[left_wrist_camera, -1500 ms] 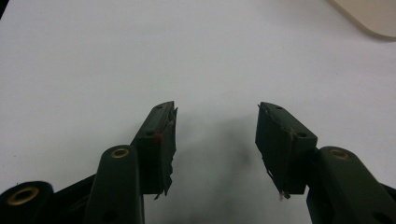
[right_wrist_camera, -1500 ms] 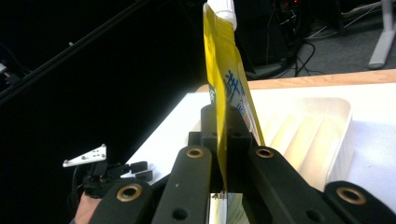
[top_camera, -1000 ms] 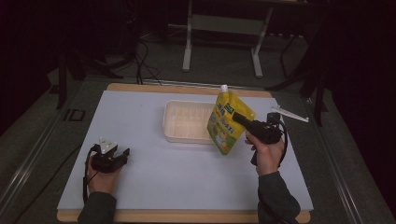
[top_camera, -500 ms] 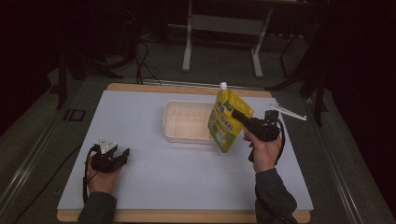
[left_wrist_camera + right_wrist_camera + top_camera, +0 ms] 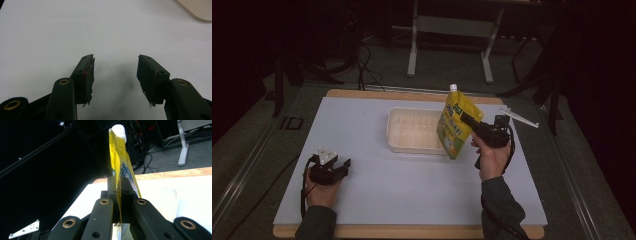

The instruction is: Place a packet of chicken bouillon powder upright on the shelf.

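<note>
A yellow spouted pouch (image 5: 455,124) with a white cap hangs upright above the table, just over the right end of a pale plastic tray (image 5: 412,131). My right gripper (image 5: 468,120) is shut on the pouch's edge; in the right gripper view the jaws pinch the yellow pouch (image 5: 120,172) edge-on, white cap on top. My left gripper (image 5: 343,167) rests on the white table mat at the front left, open, with nothing between its fingers (image 5: 86,72).
The white mat (image 5: 362,120) covers a wooden table (image 5: 412,93). A corner of the tray (image 5: 197,8) shows far off in the left gripper view. A white bracket (image 5: 519,118) lies at the mat's right edge. Metal stand legs and cables are on the floor behind.
The right gripper has carried the pouch slightly left toward the tray's right end. The left gripper has stayed still.
</note>
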